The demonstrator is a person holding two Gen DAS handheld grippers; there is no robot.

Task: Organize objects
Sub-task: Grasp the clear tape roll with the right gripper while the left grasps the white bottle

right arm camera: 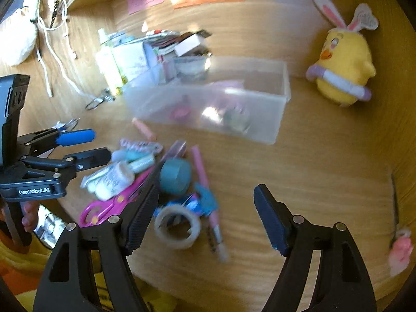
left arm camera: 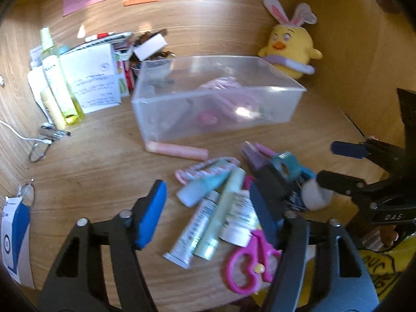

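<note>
A clear plastic bin (left arm camera: 215, 98) (right arm camera: 208, 98) sits mid-desk with pink items inside. In front of it lies a pile: tubes (left arm camera: 205, 218), pink scissors (left arm camera: 249, 262) (right arm camera: 109, 202), a teal tape dispenser (left arm camera: 286, 167) (right arm camera: 175, 175), a white tape roll (right arm camera: 178, 227), pink pens (right arm camera: 201, 171) and a pink stick (left arm camera: 176, 150). My left gripper (left arm camera: 208, 215) is open above the tubes. My right gripper (right arm camera: 205, 218) is open over the tape roll; it also shows in the left wrist view (left arm camera: 335, 162).
A yellow chick plush (left arm camera: 288, 49) (right arm camera: 343, 72) stands at the back right. Bottles (left arm camera: 58, 83), boxes and papers (left arm camera: 91, 78) crowd the back left. White cable (left arm camera: 15, 130) and glasses lie at left. A pink item (right arm camera: 400, 254) lies at the far right.
</note>
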